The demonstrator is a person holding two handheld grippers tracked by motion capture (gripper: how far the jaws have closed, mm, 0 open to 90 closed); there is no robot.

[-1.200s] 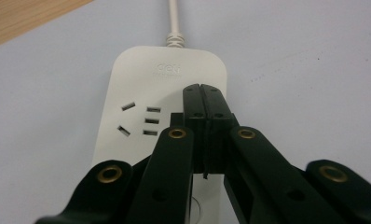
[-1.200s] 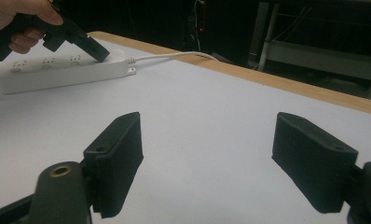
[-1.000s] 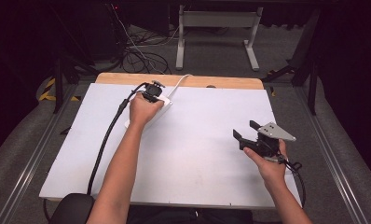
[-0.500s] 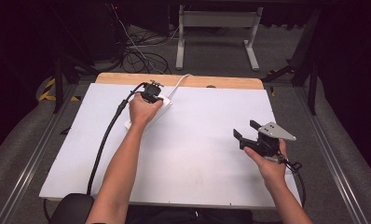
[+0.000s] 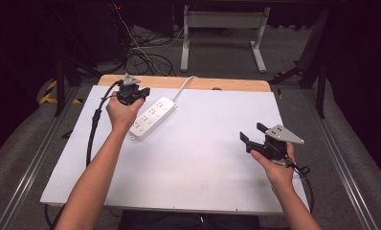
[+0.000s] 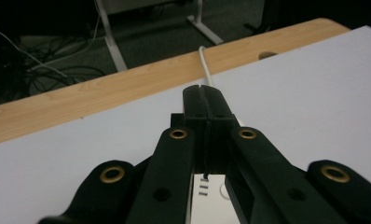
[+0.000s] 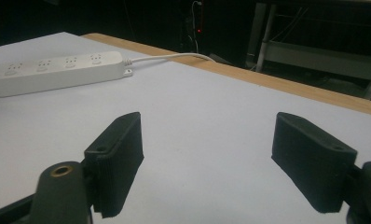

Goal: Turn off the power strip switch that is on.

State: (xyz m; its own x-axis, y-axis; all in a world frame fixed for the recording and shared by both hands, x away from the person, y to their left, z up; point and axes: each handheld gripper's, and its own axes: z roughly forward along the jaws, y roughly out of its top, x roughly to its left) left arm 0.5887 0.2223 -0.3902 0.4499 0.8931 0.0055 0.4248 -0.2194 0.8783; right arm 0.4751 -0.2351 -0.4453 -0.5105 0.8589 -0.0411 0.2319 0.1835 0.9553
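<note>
The white power strip (image 5: pixel 152 118) lies flat on the white table (image 5: pixel 203 163), in its far left part, near the far edge. It sits at a slant: one end points toward the far edge, the other toward the left edge and the person. Its socket faces are turned up. In the right gripper view the power strip (image 7: pixel 58 70) shows four socket groups in a row. A white cord (image 5: pixel 184 82) leaves the far end of the strip and runs over the wooden strip (image 5: pixel 236 84) along the table's far edge, then drops out of sight behind it.

The left claw (image 5: pixel 133 92) is held just beside the strip, on the side toward the table's left edge, and looks raised clear of it rather than touching. In the left gripper view the left claw (image 6: pixel 205 108) has its two black pads pressed flat against each other with nothing between them; the strip's socket face (image 6: pixel 210 196) shows below the jaws. The left hand (image 5: pixel 121 111) grips the tool, and a black cable (image 5: pixel 94 127) trails back from it toward the near left corner.

The right claw (image 5: pixel 252 136) is well apart from the strip, near the table's right edge. In the right gripper view the right claw (image 7: pixel 207 163) has its jaws spread with only bare table between them. The right hand (image 5: pixel 274 165) holds it above the surface.
</note>
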